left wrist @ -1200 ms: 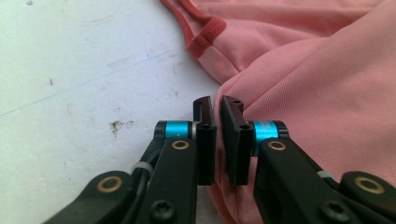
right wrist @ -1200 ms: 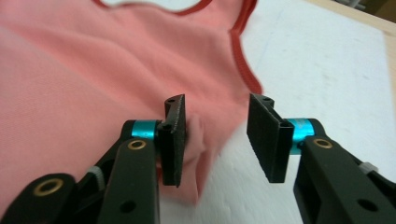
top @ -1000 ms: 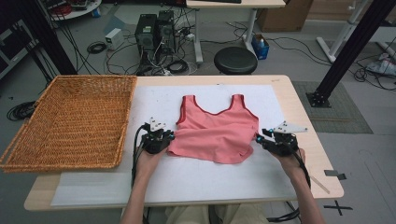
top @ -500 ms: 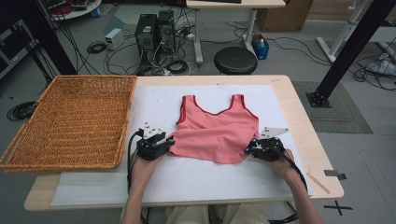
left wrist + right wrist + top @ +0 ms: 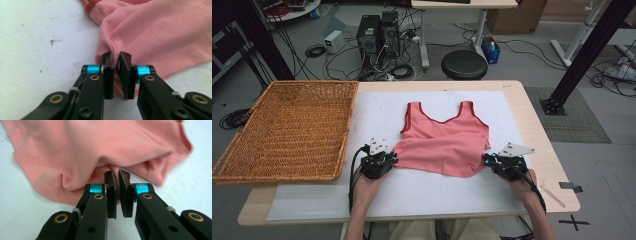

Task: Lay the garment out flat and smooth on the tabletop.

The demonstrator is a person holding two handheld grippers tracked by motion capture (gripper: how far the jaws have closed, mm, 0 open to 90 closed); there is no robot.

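Currently both bottom corners of the pink top [image 5: 444,147] are pinched: left gripper [image 5: 388,161] and right gripper [image 5: 490,160] clamp the hem; top flat on table [image 5: 522,100]; folding and basket [image 5: 287,130] likely remain.

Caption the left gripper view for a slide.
Left gripper pinching a fold at the edge of the pink sleeveless cotton top on the white table cover.

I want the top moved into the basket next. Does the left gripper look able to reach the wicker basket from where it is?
Probably yes. The left gripper, shut on the pink top, sits just beside the wicker basket, with nothing between them on the white mat.
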